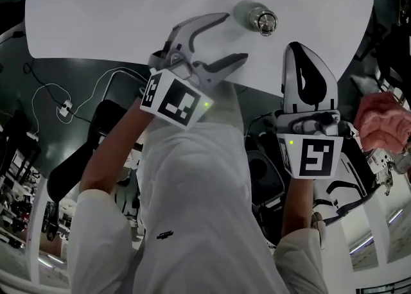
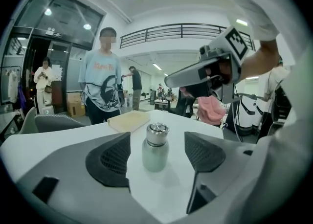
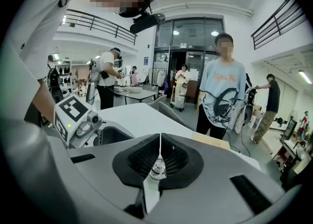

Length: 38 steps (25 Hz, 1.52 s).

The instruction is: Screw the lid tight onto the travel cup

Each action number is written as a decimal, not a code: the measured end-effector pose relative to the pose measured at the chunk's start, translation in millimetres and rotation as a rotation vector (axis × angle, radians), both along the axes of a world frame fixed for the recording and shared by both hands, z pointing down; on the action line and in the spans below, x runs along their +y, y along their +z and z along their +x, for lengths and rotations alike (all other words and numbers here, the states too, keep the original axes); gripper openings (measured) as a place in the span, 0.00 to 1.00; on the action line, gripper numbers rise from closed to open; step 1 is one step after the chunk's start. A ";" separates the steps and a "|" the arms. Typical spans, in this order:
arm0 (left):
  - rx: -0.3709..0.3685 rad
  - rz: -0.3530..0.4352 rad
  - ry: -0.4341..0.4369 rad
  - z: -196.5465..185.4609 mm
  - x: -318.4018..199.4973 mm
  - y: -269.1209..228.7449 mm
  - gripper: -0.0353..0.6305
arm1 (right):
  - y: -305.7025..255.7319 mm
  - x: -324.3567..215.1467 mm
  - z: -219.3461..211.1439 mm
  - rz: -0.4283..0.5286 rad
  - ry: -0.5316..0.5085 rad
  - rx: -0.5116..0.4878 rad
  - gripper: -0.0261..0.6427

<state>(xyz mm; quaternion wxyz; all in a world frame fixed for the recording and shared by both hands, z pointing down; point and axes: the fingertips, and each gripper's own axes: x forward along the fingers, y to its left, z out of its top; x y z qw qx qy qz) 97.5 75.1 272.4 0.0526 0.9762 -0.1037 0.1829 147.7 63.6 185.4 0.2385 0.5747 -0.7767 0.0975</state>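
Left gripper [image 1: 235,36] hangs over the white desk [image 1: 122,17] with its jaws spread wide. The travel cup [image 2: 155,150] stands in the gap between the ribbed black pads [image 2: 113,158], touching neither. The cup is upright, its long axis vertical. It has a rounded, frosted pale-green body, and its shiny metal lid [image 2: 157,133] points up. It stands a little in from the desk's near edge, right of the middle. A flat pale wooden board [image 2: 128,120] lies behind it toward the far edge. The right gripper [image 1: 297,52], just right of the cup, has its jaws pressed together on nothing.
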 end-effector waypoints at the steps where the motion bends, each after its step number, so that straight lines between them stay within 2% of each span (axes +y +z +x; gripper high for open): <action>1: -0.011 0.007 0.015 2.6 -0.5 7.7 0.54 | 4.5 -2.0 1.0 -0.004 -0.005 0.005 0.04; 5: -0.043 0.020 0.064 12.5 -1.7 36.0 0.56 | 18.5 -7.8 5.3 -0.017 -0.020 0.014 0.04; 9: -0.026 0.035 0.080 24.7 -9.1 53.6 0.57 | 28.9 -11.8 10.1 -0.034 -0.036 0.023 0.04; 15: -0.046 0.056 0.127 44.4 -15.2 77.4 0.59 | 43.8 -16.7 13.6 -0.058 -0.068 0.035 0.04; 19: -0.033 0.039 0.154 55.2 -15.3 88.1 0.60 | 53.1 -17.8 13.1 -0.083 -0.110 0.049 0.04; 21: -0.024 0.036 0.158 61.6 -17.6 90.2 0.61 | 57.7 -18.5 12.2 -0.102 -0.146 0.059 0.07; 22: -0.026 0.042 0.161 65.0 -18.5 90.9 0.61 | 59.7 -18.8 11.8 -0.114 -0.168 0.068 0.15; 23: -0.030 0.048 0.165 68.2 -19.0 91.6 0.61 | 61.5 -18.9 11.4 -0.124 -0.191 0.081 0.19; 30: -0.063 0.095 0.208 78.8 -13.5 100.5 0.61 | 70.8 -13.1 2.8 -0.233 -0.358 0.162 0.24; 38: -0.014 0.098 0.195 79.9 -15.9 102.2 0.60 | 82.8 -12.4 -10.2 -0.319 -0.558 0.244 0.35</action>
